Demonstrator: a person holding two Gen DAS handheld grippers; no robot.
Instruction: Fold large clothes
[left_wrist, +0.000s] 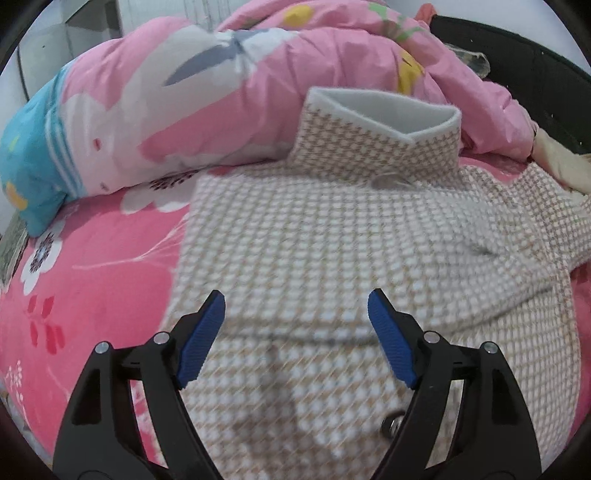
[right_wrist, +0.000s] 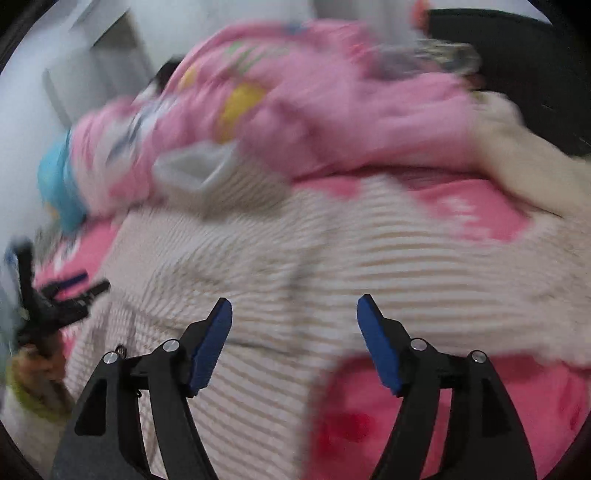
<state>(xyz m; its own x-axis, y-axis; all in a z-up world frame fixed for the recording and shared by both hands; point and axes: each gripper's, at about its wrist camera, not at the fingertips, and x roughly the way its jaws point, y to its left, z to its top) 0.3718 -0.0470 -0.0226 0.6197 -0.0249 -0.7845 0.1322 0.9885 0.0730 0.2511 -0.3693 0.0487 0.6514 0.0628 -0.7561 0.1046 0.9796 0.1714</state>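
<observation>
Checked coat (left_wrist: 314, 240) lies flat on the pink floral bedsheet (left_wrist: 92, 288), white-lined collar (left_wrist: 384, 110) standing up at the far end against a bunched pink quilt (left_wrist: 207, 99). Left gripper (left_wrist: 295, 314) hangs over the coat's body — blue pads spread wide, nothing between them. Right gripper (right_wrist: 293, 314) likewise spread and empty above the coat; right wrist view heavily blurred. Metal button (left_wrist: 391, 424) just beside the left gripper's right finger
</observation>
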